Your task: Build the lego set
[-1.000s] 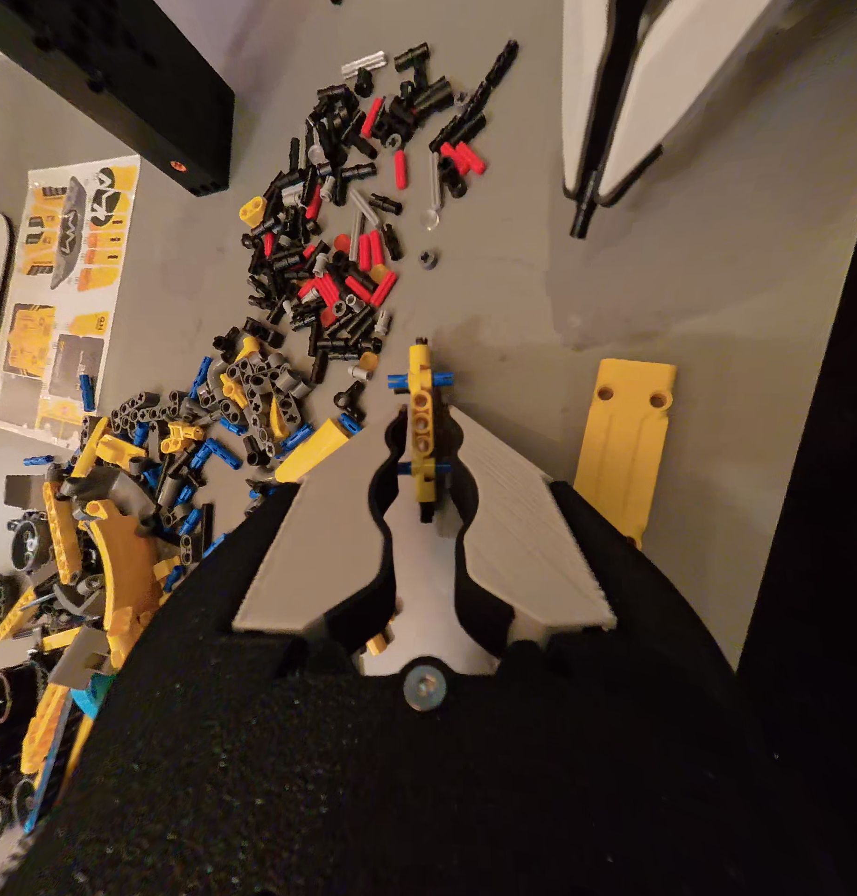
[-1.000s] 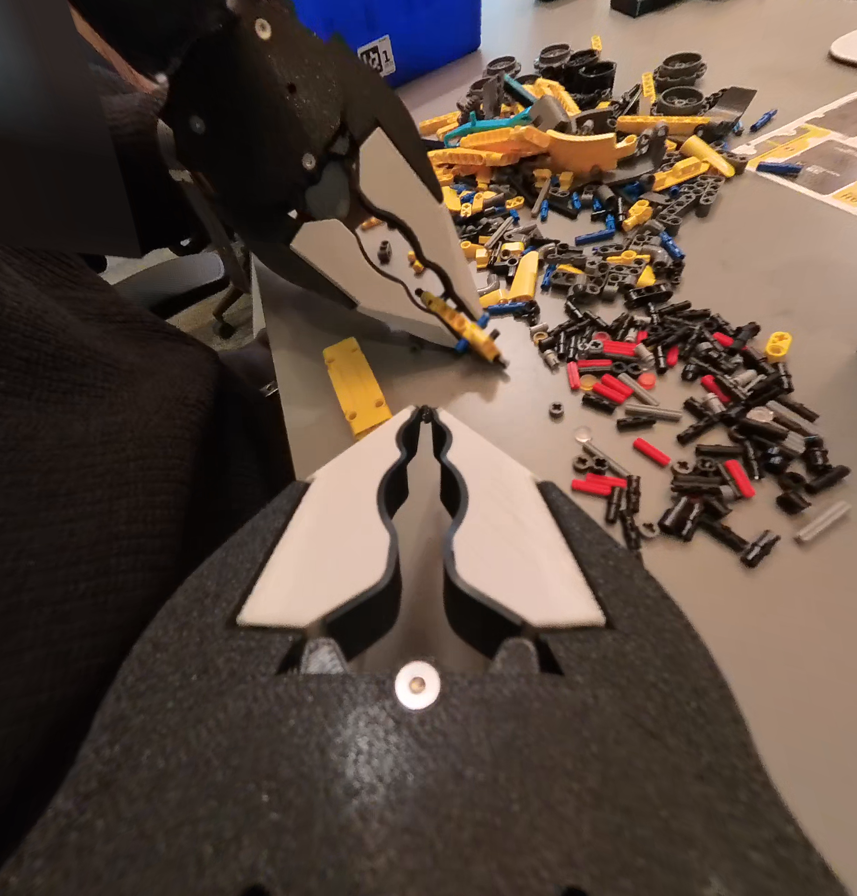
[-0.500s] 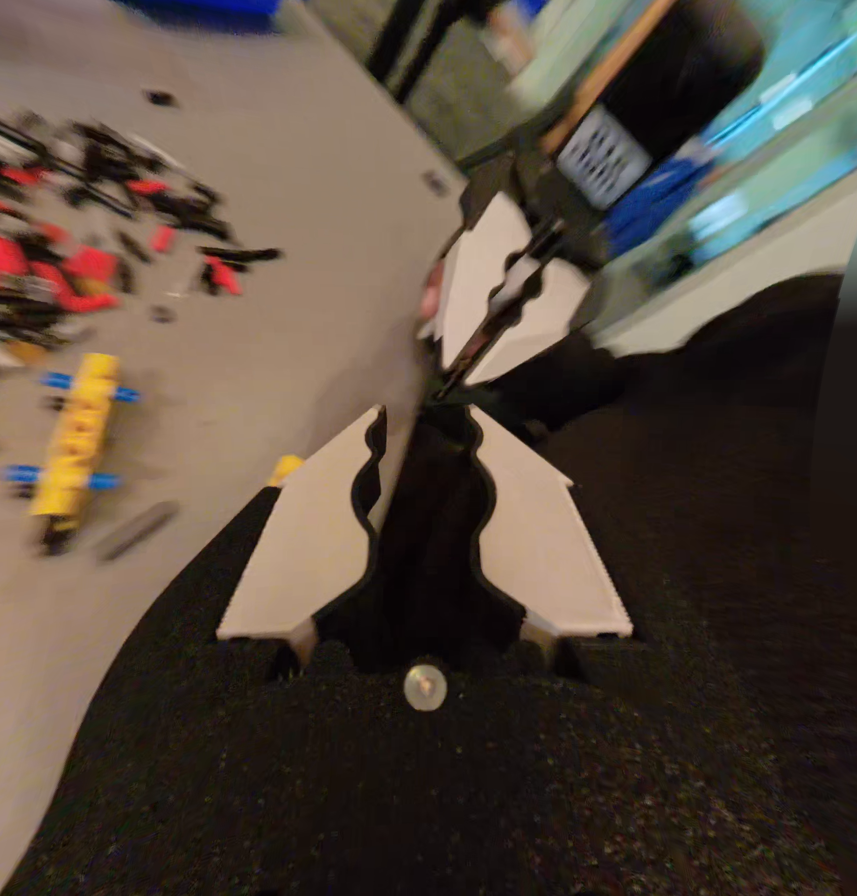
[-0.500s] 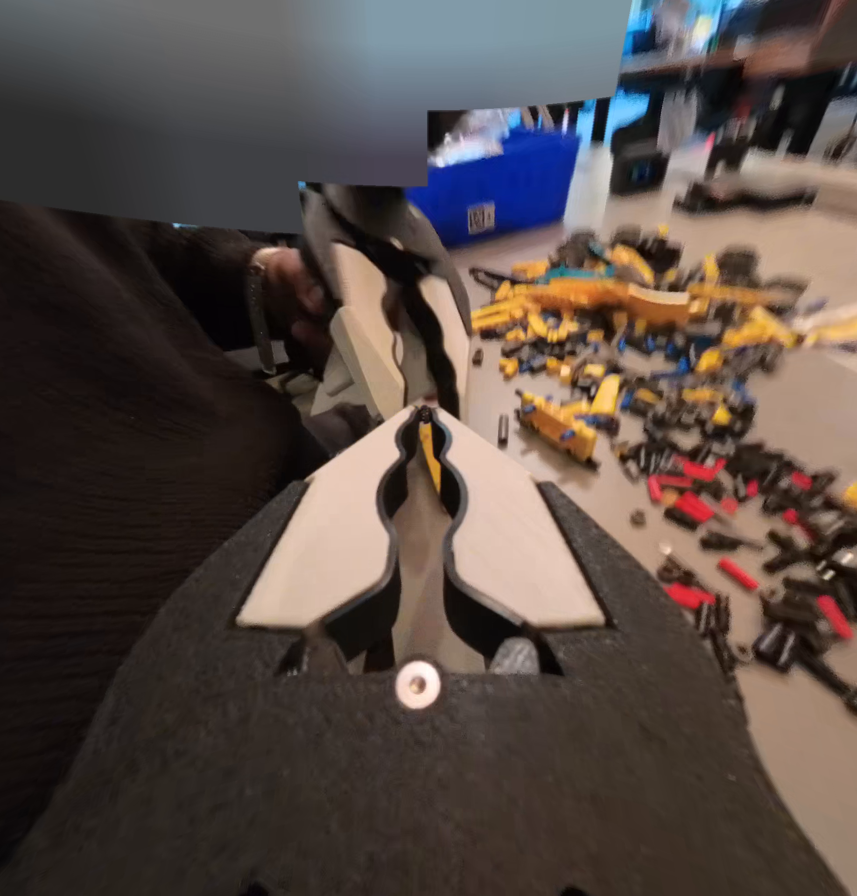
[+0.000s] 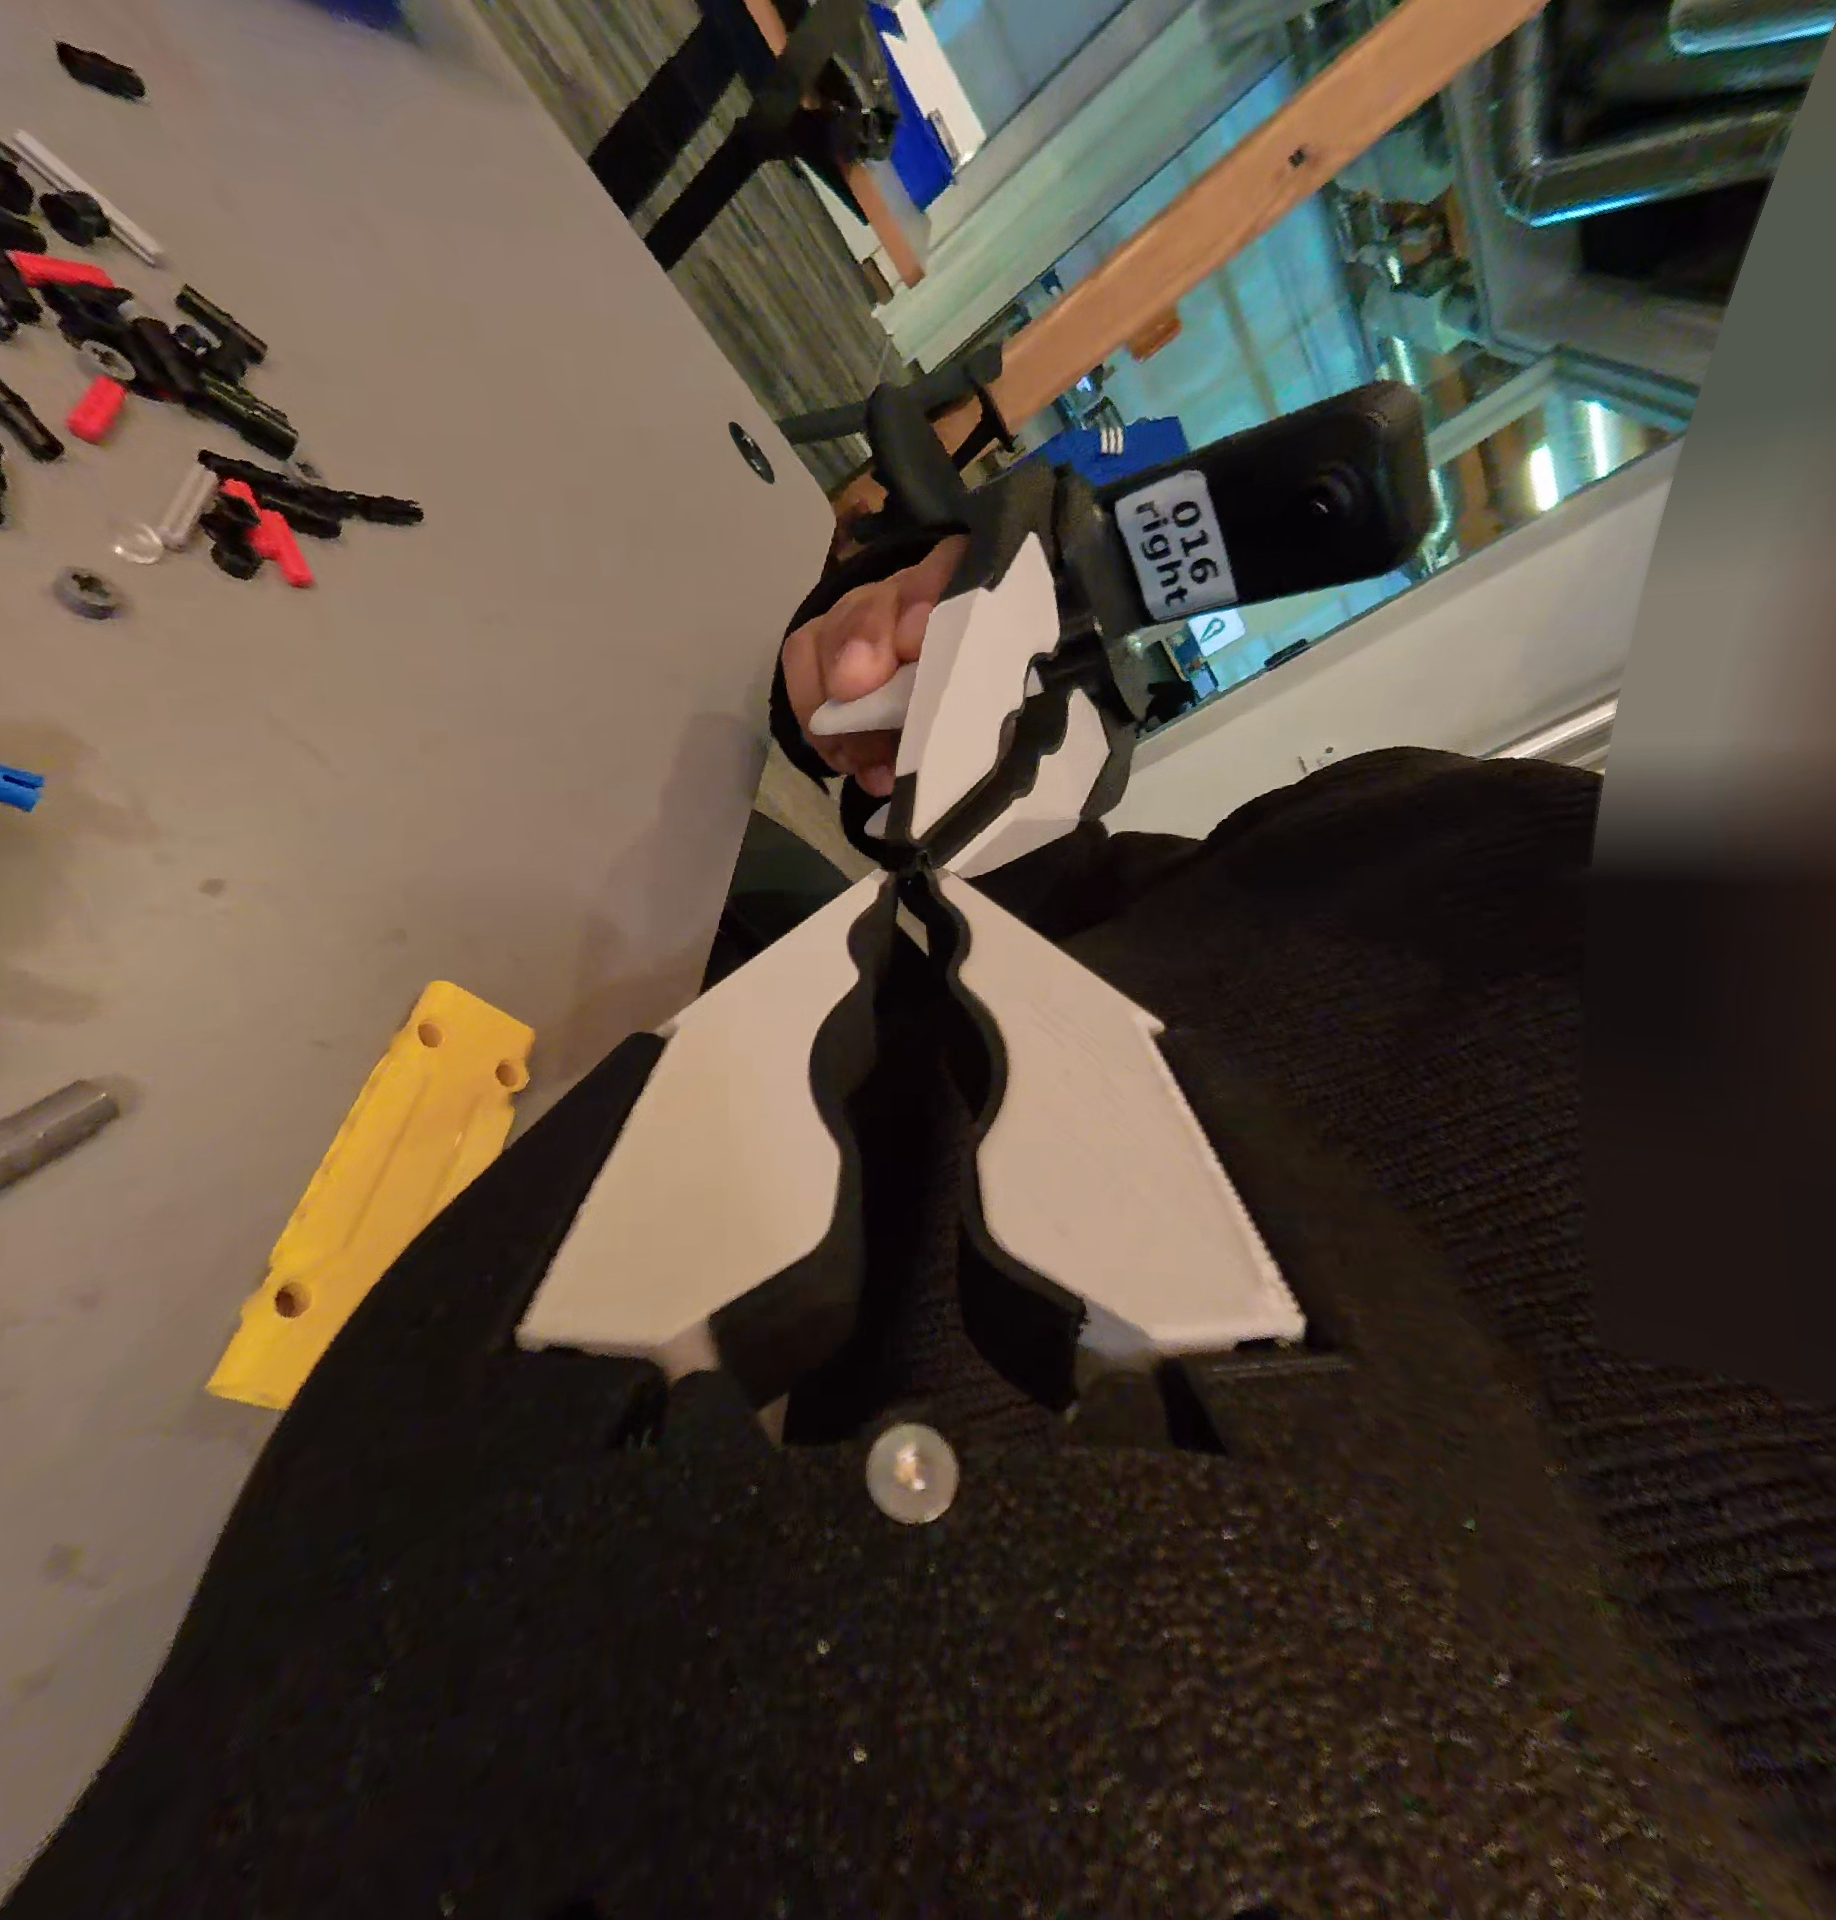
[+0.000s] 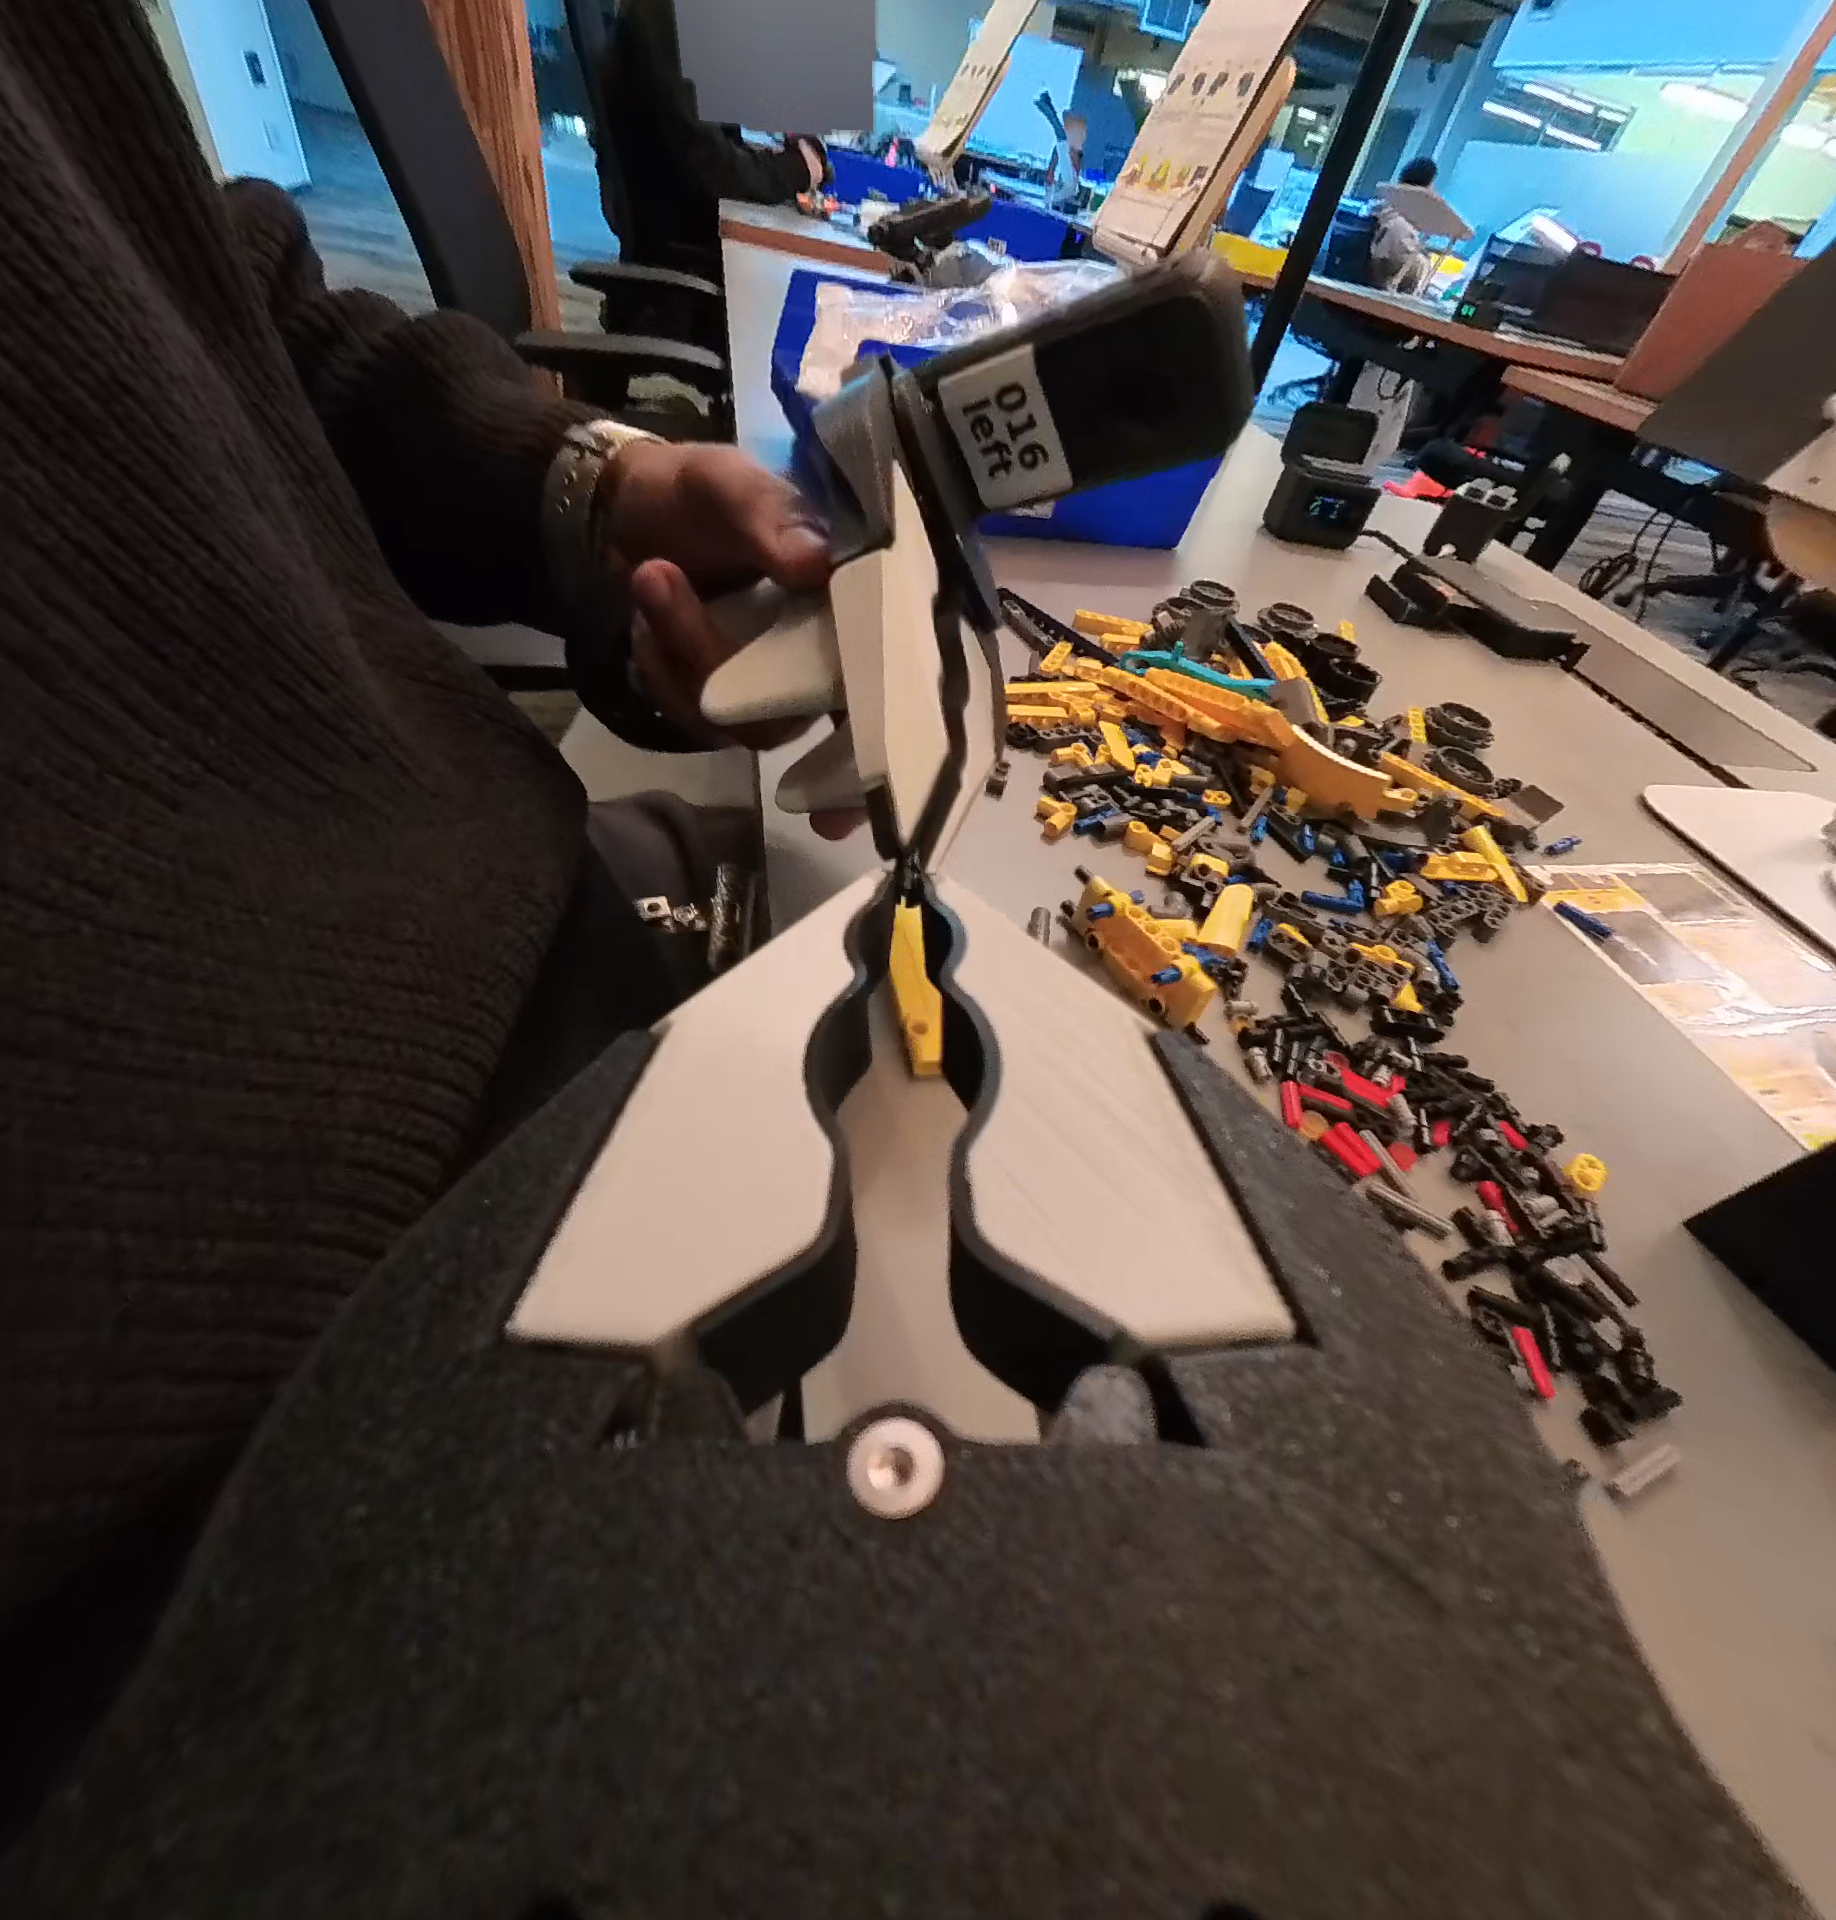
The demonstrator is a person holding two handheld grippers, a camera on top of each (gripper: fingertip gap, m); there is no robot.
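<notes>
Both grippers hang off the table's near edge, tip to tip, in front of a black sweater. My left gripper (image 5: pixel 909 881) is shut; it also shows in the right wrist view (image 6: pixel 898 847), held by a hand. My right gripper (image 6: pixel 903 883) is shut with a small black piece at its tips; it also shows in the left wrist view (image 5: pixel 909 854). The left tips meet that piece; I cannot tell whether they grip it. A yellow beam assembly with blue pins (image 6: pixel 1142 951) lies on the grey table (image 5: pixel 426 727). A yellow panel (image 5: pixel 374 1195) lies by the table edge and shows through my right gripper's gap (image 6: pixel 914 997).
A heap of yellow, grey and black parts (image 6: pixel 1257 727) and a spread of black and red pins (image 6: pixel 1465 1195) cover the table. A grey axle (image 5: pixel 31 1143), a sticker sheet (image 6: pixel 1724 987), a blue bin (image 6: pixel 1101 509) and a black box (image 6: pixel 1807 1299) are nearby.
My left gripper let go of the yellow beam assembly, which now lies on the table. It swung right past the table edge and shut. My right gripper rose to meet it.
</notes>
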